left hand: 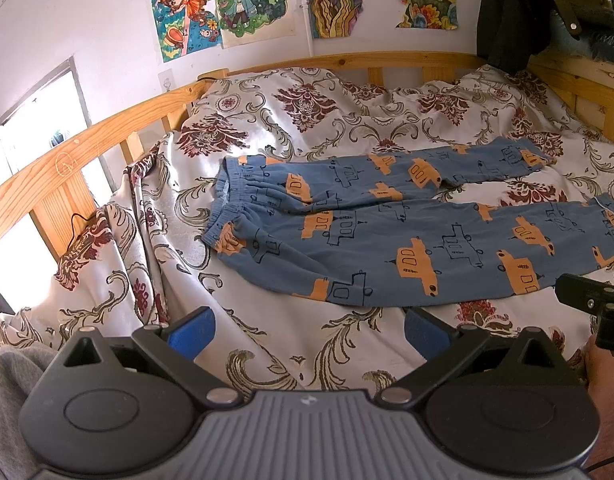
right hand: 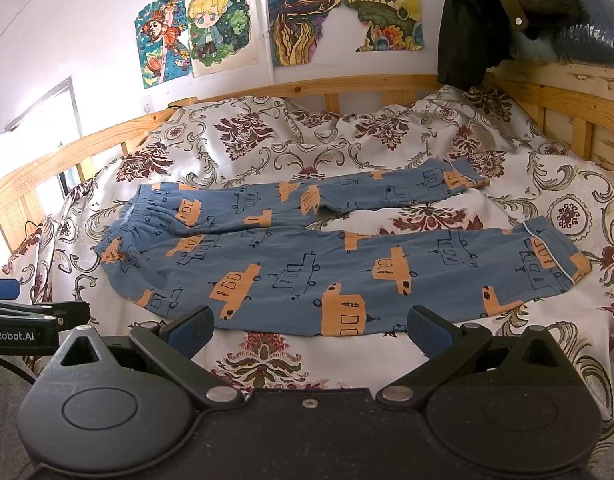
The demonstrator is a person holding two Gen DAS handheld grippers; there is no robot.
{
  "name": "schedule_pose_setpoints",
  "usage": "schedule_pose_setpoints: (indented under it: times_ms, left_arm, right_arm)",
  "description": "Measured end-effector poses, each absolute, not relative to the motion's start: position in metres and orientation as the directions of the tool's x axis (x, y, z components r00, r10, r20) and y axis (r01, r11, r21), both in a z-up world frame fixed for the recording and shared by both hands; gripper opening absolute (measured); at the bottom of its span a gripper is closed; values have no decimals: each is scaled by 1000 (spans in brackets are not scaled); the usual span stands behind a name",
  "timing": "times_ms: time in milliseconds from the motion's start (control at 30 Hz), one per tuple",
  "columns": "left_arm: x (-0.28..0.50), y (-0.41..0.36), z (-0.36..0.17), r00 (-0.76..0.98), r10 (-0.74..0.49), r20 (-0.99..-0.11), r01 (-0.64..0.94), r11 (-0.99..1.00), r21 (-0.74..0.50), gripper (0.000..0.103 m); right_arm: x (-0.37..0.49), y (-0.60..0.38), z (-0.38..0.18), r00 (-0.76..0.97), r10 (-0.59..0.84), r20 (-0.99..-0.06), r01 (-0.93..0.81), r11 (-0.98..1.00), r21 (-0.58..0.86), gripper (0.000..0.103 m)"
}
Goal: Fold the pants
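Here, blue cotton pants printed with orange cars [right hand: 291, 264] lie flat and unfolded across a white bedspread with maroon floral scrolls [right hand: 387, 140], waistband to the left, legs apart. Near their front edge, the left gripper [left hand: 307, 334] and right gripper [right hand: 309, 330] hover wide apart, holding nothing. A pine bed rail [right hand: 347, 84] and colourful drawings on the wall [right hand: 223, 28] stand behind.

Pants [right hand: 307, 256] flat on bedspread [right hand: 387, 140], waistband left, legs running right and apart, bed rail [right hand: 347, 84] behind, drawings [right hand: 275, 20] on wall above rail, hanging clothes [right hand: 467, 32] at right, both grippers before the near leg
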State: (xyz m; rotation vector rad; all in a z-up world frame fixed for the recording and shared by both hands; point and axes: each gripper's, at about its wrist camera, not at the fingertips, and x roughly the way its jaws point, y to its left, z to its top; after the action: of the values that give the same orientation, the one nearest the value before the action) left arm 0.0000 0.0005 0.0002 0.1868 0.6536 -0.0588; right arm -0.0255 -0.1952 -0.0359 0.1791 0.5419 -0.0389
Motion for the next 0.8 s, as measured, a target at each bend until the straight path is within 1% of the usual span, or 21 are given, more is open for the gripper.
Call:
schedule_pose_setpoints:
  times_ms: [800]
  left_arm:
    - [1,5,-6,787,12,-617,110,981,159,103]
  right_arm:
    - [-26,-196,-35,855,12,-519,85,983,161,102]
